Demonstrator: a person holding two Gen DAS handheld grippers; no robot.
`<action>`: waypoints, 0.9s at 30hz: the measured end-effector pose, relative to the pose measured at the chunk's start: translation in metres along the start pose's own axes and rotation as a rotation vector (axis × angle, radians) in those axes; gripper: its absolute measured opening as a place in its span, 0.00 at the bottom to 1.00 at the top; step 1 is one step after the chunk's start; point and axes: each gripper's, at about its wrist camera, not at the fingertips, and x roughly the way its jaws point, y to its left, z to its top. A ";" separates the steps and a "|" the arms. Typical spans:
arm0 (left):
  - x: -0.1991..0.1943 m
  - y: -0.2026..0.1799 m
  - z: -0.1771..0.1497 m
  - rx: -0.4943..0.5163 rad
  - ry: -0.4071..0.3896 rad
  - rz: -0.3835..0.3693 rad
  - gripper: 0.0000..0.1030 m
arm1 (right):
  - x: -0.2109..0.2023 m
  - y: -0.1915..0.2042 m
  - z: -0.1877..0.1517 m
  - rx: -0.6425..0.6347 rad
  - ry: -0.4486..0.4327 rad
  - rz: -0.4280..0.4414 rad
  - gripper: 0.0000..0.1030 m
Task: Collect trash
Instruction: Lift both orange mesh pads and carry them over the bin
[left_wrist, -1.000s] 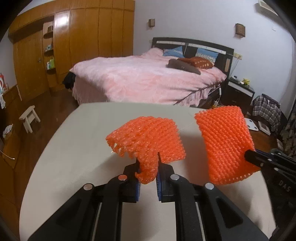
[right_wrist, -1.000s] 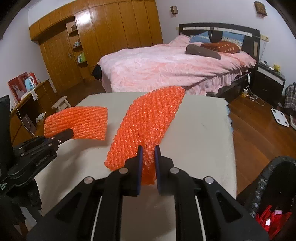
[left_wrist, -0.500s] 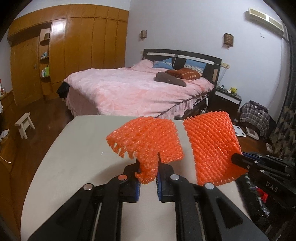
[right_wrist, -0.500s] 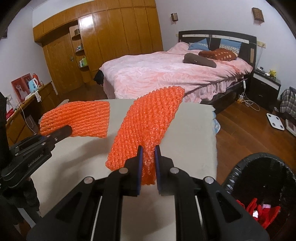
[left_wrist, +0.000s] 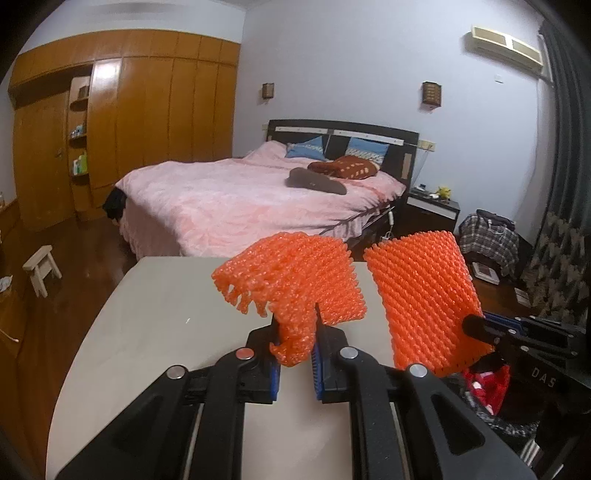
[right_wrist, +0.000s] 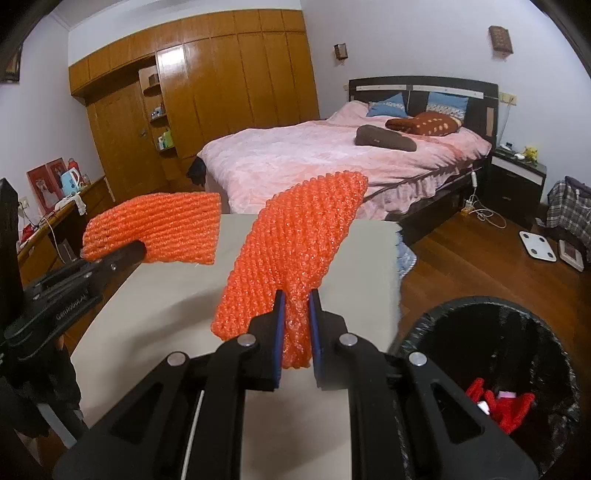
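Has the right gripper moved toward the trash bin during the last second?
Yes. In the right wrist view the trash bin now fills far more of the lower right corner than before, so the right gripper, shut on its orange foam net, has come closer.

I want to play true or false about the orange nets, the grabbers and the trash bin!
1. The left gripper pinches an orange foam net. True.
2. The right gripper is open and holds nothing. False: it is shut on its own orange foam net.
3. The trash bin has a black liner and red trash inside. True.
4. Both nets lie flat on the table. False: both are held up above it.
5. The bed has a green cover. False: it is pink.
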 end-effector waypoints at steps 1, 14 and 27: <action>-0.003 -0.003 0.000 0.004 -0.004 -0.007 0.13 | -0.005 -0.002 -0.001 0.004 -0.006 -0.005 0.11; -0.031 -0.058 0.002 0.068 -0.054 -0.094 0.13 | -0.066 -0.033 -0.018 0.031 -0.079 -0.091 0.11; -0.025 -0.128 -0.004 0.143 -0.052 -0.227 0.13 | -0.107 -0.085 -0.038 0.097 -0.109 -0.217 0.11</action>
